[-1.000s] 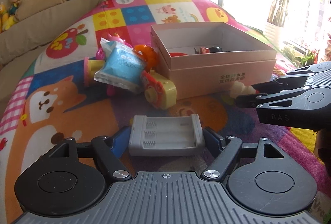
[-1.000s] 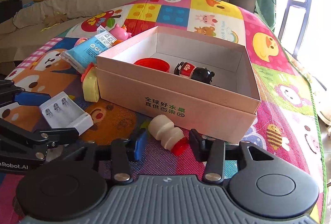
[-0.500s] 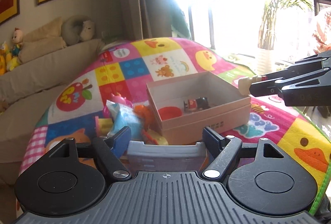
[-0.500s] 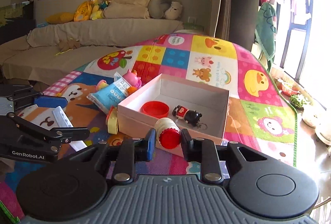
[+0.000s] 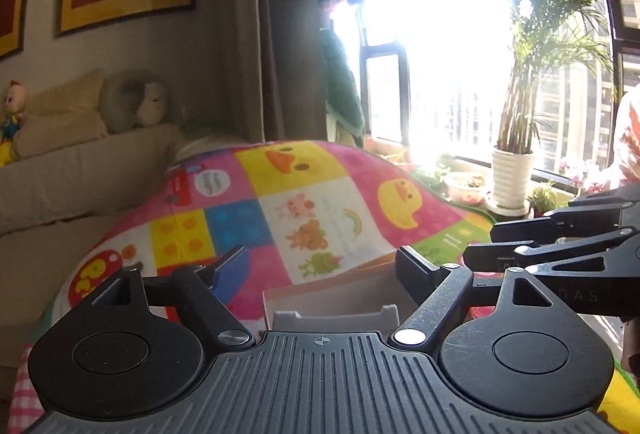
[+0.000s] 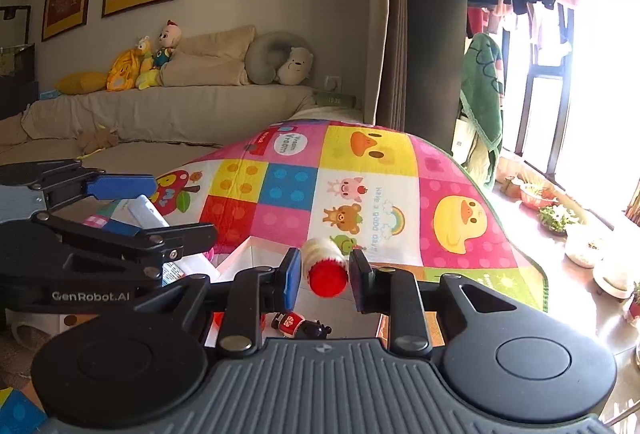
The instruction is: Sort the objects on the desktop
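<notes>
A small white bottle [image 6: 323,261] with a red cap is clamped in the right gripper [image 6: 325,276], its long axis running along the fingers, red end toward the camera. It is held above the open box [image 6: 240,261], which lies directly below and just ahead of the gripper; a downward move and a release would seem to be all that is called for. Inside the box a small red-and-black figure [image 6: 301,326] is seen, with something red beside it, mostly hidden.

A grey battery holder [image 5: 335,317] is gripped across its width in the left gripper [image 5: 320,280], also raised, with the box [image 5: 340,292] just beyond it. The right gripper appears the nearer to a drop. The play mat [image 6: 360,185] lies beneath everything.
</notes>
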`<state>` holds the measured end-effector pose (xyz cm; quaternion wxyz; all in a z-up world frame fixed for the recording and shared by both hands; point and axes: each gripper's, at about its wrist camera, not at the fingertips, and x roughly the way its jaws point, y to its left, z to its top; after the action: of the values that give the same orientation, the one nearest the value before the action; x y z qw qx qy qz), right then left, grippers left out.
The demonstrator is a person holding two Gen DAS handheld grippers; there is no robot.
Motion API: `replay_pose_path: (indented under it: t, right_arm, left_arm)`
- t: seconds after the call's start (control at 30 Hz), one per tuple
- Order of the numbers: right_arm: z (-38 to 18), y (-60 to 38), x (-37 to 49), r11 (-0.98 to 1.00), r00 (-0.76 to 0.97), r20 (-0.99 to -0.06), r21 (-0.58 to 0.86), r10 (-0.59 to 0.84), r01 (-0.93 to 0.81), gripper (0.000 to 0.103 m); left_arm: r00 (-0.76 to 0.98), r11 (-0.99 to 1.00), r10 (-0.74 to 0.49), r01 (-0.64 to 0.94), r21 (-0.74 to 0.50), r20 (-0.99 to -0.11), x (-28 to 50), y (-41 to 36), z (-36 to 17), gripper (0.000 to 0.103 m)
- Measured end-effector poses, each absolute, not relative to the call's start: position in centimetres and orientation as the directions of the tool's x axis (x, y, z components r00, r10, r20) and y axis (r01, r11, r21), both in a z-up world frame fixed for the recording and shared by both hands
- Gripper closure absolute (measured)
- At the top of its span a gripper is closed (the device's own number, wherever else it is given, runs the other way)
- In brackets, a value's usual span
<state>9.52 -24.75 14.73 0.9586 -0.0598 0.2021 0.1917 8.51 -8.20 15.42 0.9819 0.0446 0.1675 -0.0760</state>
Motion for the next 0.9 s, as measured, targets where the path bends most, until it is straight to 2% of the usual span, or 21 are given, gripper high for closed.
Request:
replay_pose_path:
  t: [0.1,0.2,0.33,0.47,0.67,0.8,0.87,0.9]
  right_arm:
    - [13.9,-25.0,10.6,0.927,0.841,-0.431,-0.027,0.326,-0.373,0.066]
    - [12.4,-25.4,9.7,0.929,0.841,-0.436,-0.031,0.319,-0.368,0.056]
    - [9.6,-23.9,8.0,0.921,0.840,-0.470,-0.127,0.270,-0.367,0.055]
    - [7.5,-20.5,5.3,0.869,0.810,-0.494,-0.193,0.316,-0.456,0.055]
    - [4.6,-13.6,3.0,0.767,0.698,-0.568,-0.172,0.436,-0.618,0.056]
    - [2.9,-9.9,4.1,0.770,0.672,-0.597,-0.138,0.437,-0.623,0.056]
    - [2.4,-8.7,5.2,0.786,0.661,-0.617,-0.106,0.428,-0.609,0.061]
    - [2.0,-8.2,5.7,0.792,0.654,-0.627,-0.092,0.424,-0.603,0.069]
  left_arm:
    - [0.939,0.990,-0.112,0.133,0.043,-0.326,7.1,-6.0,14.8,0.006]
    - [0.923,0.996,-0.060,0.082,0.043,-0.381,4.8,-3.5,12.4,0.006]
    - [0.869,0.998,0.042,-0.017,0.055,-0.492,2.8,-0.5,7.9,0.006]
    - [0.810,0.989,0.131,-0.150,0.014,-0.571,1.8,3.3,4.8,0.005]
    - [0.797,0.968,0.154,-0.241,-0.073,-0.584,0.9,7.4,3.7,0.005]
    - [0.802,0.967,0.137,-0.234,-0.096,-0.581,0.4,8.1,3.5,0.004]
    - [0.803,0.968,0.124,-0.227,-0.107,-0.582,0.0,8.1,3.2,0.004]
    - [0.803,0.968,0.119,-0.225,-0.111,-0.584,-0.1,8.2,3.1,0.004]
